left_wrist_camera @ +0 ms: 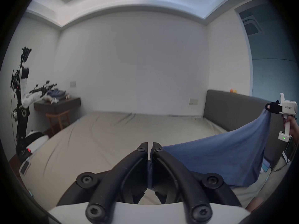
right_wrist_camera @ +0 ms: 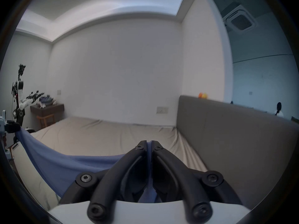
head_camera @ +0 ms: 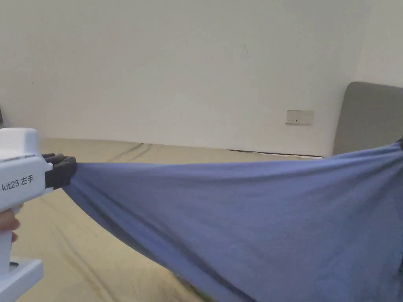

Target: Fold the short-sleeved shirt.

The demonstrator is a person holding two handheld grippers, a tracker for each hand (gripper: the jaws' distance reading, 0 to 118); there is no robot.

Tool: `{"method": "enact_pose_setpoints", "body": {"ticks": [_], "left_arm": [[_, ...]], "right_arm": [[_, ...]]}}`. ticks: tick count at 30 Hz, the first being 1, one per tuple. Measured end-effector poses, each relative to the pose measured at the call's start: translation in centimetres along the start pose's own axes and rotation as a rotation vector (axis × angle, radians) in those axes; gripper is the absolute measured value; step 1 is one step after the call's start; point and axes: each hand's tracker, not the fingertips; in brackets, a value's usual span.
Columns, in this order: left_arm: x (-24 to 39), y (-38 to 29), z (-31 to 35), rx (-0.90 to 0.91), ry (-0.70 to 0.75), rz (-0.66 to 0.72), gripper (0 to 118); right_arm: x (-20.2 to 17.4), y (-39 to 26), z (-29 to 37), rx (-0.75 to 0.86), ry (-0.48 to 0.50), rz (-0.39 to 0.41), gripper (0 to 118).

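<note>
A blue short-sleeved shirt (head_camera: 244, 220) hangs stretched in the air above a beige bed (head_camera: 78, 255), sagging in the middle. My left gripper (head_camera: 73, 170) is shut on its left end; in the left gripper view the jaws (left_wrist_camera: 150, 148) pinch blue cloth (left_wrist_camera: 218, 159) between them. My right gripper (right_wrist_camera: 149, 144) is shut on the other end, with blue fabric (right_wrist_camera: 64, 164) trailing off to the left. The right gripper (left_wrist_camera: 268, 109) also appears far right in the left gripper view, and the left gripper (right_wrist_camera: 15, 127) at the far left of the right gripper view.
A grey headboard (head_camera: 370, 118) stands at the bed's right end against a white wall. A dark side table (left_wrist_camera: 58, 104) with clothes and a black-and-white robot stand (left_wrist_camera: 21, 98) are beyond the bed's far left corner.
</note>
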Motion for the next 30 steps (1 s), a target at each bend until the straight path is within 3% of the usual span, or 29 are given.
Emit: {"method": "enact_pose_setpoints", "body": {"ticks": [6,7,8,13,22,25,27,30], "left_arm": [[2.6,7.5,-1.0,0.131,-0.009,-0.04,1],[2.8,8.4,-1.1,0.033,0.03,-0.379,1],[3.0,9.3,-1.3,-0.006,0.045,-0.524,1],[2.8,12.7,-2.2,0.023,0.058,-0.513,1],[0.8,18.1,-8.8,0.059,0.162,-0.535,1],[0.1,20.3,-11.9,0.058,0.218,-0.557,1],[-0.5,21.9,-14.5,0.083,0.233,-0.577,1],[-1.3,23.5,-17.5,0.092,0.255,-0.583,1]], "right_arm": [[2.4,4.3,2.8,0.096,-0.054,-0.015,4],[2.4,4.7,3.0,0.104,-0.063,-0.017,4],[2.5,5.2,2.9,0.115,-0.07,-0.017,4],[2.0,6.9,2.0,0.152,-0.079,-0.032,4],[-0.4,10.5,-7.6,0.166,-0.08,-0.041,4],[-1.9,12.5,-11.9,0.206,-0.086,0.028,4],[-2.3,14.0,-15.6,0.202,-0.088,-0.037,4],[-3.4,15.6,-19.6,0.221,-0.1,-0.038,4]]}}
